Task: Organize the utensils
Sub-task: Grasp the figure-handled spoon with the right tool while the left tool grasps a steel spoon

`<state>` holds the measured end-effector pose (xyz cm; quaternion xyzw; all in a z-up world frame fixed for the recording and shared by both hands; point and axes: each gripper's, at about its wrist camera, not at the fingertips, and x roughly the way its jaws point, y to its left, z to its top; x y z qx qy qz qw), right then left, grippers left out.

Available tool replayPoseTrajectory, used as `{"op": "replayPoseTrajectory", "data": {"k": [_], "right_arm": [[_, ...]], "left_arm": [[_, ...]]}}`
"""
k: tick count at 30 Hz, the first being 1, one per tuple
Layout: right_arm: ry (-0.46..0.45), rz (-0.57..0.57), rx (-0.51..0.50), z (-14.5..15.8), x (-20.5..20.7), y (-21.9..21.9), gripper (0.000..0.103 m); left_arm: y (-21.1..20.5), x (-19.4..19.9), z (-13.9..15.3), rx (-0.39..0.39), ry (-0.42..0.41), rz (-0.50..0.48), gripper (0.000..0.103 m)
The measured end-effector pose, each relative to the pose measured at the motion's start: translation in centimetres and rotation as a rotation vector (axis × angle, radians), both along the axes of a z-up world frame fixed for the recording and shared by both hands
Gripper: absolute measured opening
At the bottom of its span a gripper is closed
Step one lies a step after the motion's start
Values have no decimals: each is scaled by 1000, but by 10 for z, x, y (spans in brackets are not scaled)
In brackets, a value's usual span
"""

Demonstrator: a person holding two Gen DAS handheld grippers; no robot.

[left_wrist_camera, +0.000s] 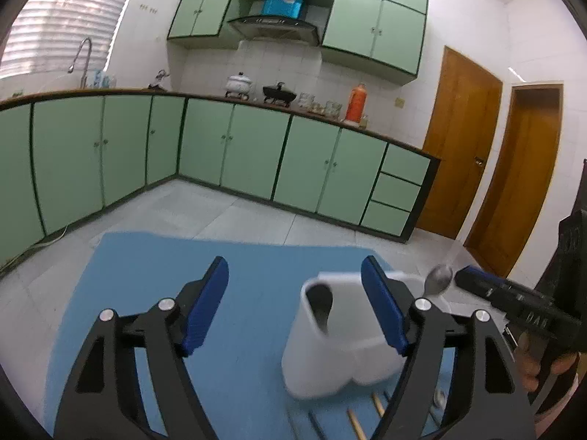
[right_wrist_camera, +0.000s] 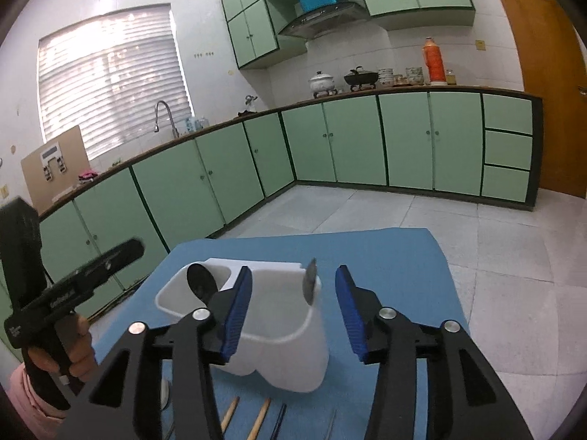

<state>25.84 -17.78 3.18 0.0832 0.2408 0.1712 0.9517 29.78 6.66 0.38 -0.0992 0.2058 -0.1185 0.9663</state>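
A: Although the white holder [right_wrist_camera: 271,330] sits right ahead of my right claw [right_wrist_camera: 293,311], much of it is hidden: my left finger covers one side, and I can't see down inside its compartments.

B: What stands in it?

A: Two spoons. A dark spoon [right_wrist_camera: 200,280] leans in the compartment to my left, its handle lost behind my finger. A second spoon [right_wrist_camera: 311,284] rises between my fingers, bowl up, blurred; I touch neither. My right claw's jaws stand wide apart, holding nothing.

B: And the left claw?

A: My left claw [left_wrist_camera: 295,308] is also spread, empty. From there the holder [left_wrist_camera: 330,341] lies behind my right-hand finger, partly covered, and the second spoon [left_wrist_camera: 438,280] shows past that finger, beside the other gripper's tip.

B: What does one view add?

A: Below my right claw, chopsticks [right_wrist_camera: 258,418] and thinner utensils lie on the blue mat [right_wrist_camera: 396,256], cut off by the frame; I can't name them. The left view shows only their ends [left_wrist_camera: 378,403], blurred.
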Motion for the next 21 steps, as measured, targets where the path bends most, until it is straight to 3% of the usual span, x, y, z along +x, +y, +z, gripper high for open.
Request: {"op": "replayPoseTrajectory", "data": {"k": [4, 6, 9, 14, 21], "right_arm": [[-8, -20, 3, 2, -22, -11, 55], [-1, -31, -7, -1, -30, -13, 59], [27, -47, -31, -12, -42, -17, 61], [111, -55, -71, -36, -54, -23, 64], [222, -88, -117, -67, -60, -29, 69]], "left_arm": [[9, -24, -5, 28, 59, 47, 82], [11, -33, -14, 64, 127, 80, 85], [15, -42, -27, 59, 192, 84, 86], [16, -52, -57, 109, 314, 114, 86], [20, -56, -91, 106, 431, 131, 86]]}}
